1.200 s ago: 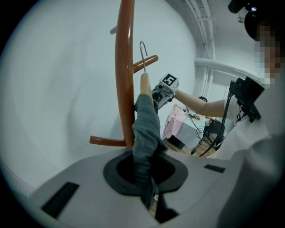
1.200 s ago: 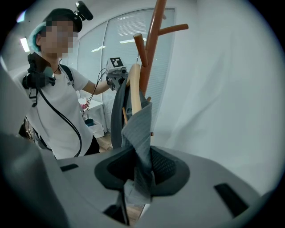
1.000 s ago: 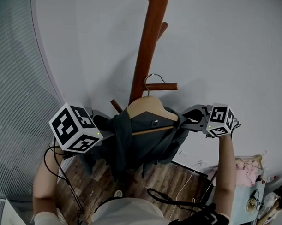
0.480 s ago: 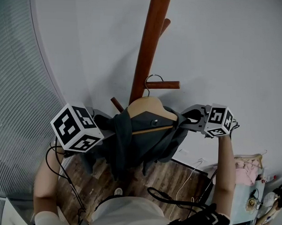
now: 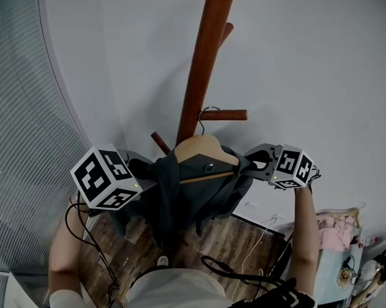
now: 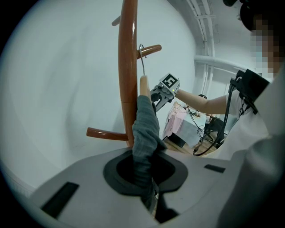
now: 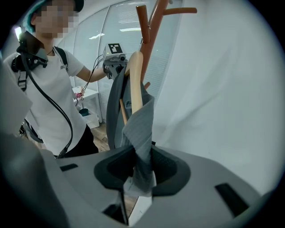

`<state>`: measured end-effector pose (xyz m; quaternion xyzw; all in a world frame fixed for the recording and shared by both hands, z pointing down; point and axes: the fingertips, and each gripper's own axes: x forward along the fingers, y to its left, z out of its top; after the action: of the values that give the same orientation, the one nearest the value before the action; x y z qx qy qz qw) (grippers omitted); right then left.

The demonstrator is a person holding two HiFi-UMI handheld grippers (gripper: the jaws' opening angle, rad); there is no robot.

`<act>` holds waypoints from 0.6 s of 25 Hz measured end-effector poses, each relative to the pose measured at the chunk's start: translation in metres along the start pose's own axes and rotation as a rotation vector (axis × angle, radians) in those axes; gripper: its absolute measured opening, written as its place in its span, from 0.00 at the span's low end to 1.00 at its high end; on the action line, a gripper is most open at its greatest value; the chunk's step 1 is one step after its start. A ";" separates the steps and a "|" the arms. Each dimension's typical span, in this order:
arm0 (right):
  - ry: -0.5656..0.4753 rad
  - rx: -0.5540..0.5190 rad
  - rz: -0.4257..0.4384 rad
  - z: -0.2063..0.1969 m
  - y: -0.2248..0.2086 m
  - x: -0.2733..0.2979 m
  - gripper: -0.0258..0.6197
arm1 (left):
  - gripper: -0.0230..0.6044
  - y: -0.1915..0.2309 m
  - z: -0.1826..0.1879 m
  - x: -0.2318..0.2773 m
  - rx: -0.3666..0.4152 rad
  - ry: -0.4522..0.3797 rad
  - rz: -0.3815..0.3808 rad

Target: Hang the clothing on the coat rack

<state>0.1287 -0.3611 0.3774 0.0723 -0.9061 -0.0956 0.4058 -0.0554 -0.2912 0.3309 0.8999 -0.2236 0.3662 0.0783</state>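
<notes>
- Status on jacket (image 5: 179, 191)?
- Draped on wooden hanger (image 5: 206, 146), up against coat rack (image 5: 199, 68). Hook (image 5: 206, 111) looks seated over the peg (image 5: 229, 114) (can't fully confirm from these angles).
- Grippers?
- Left gripper (image 6: 143, 176) is clamped narrow on one shoulder's cloth. Right gripper (image 7: 141, 169) has the other shoulder's cloth between its jaws, which are opening.
- Remaining?
- Likely just release: free both sides, check it hangs level.

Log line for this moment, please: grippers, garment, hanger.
left gripper: shut on garment | right gripper: jaws opening, garment between them | hanger hook: at coat rack peg
</notes>
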 end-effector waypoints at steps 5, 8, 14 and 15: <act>0.019 -0.007 -0.014 0.000 0.003 0.003 0.23 | 0.10 -0.002 -0.003 -0.003 0.004 0.004 0.005; 0.032 -0.011 -0.030 -0.002 0.001 0.007 0.23 | 0.10 -0.001 -0.005 -0.001 0.000 0.007 0.005; 0.044 -0.009 -0.064 -0.008 -0.005 0.017 0.24 | 0.10 0.007 -0.012 0.007 0.003 0.005 0.006; 0.045 -0.010 -0.071 -0.008 -0.006 0.018 0.24 | 0.10 0.008 -0.012 0.007 0.005 0.005 0.008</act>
<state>0.1237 -0.3716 0.3943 0.1047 -0.8930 -0.1131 0.4229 -0.0618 -0.2968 0.3439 0.8983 -0.2262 0.3692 0.0751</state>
